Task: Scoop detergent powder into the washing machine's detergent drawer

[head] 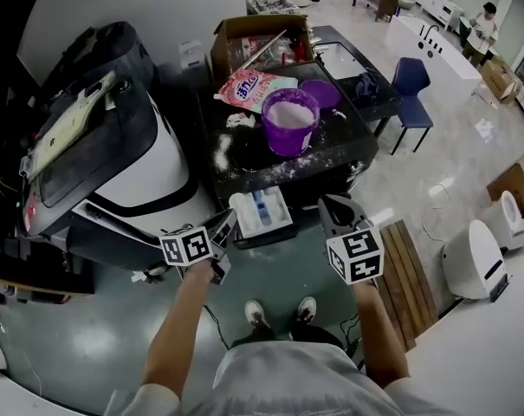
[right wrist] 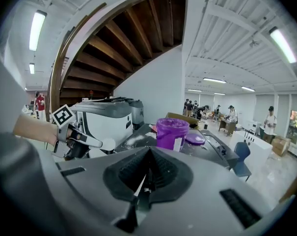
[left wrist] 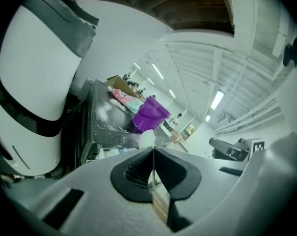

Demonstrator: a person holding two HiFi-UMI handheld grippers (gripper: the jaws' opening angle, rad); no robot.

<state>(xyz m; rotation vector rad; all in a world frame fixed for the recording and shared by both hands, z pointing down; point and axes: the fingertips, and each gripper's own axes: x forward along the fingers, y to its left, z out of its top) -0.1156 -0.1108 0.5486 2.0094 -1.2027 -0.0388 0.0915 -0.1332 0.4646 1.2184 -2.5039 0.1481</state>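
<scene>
The detergent drawer [head: 262, 211] stands open at the surface's [head: 244, 170] front edge, just before the powder-filled purple bucket [head: 289, 121]. Left of the drawer, the left gripper [head: 228, 224] has its fingers pinching a small white scoop [left wrist: 147, 138]. Right of it, the right gripper [head: 329, 204] has its fingers pressed together, holding nothing

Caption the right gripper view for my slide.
Beyond the shut right hand-held gripper, the left hand-held gripper holds a white scoop near the washing machine; purple detergent tub on the black table.
</scene>
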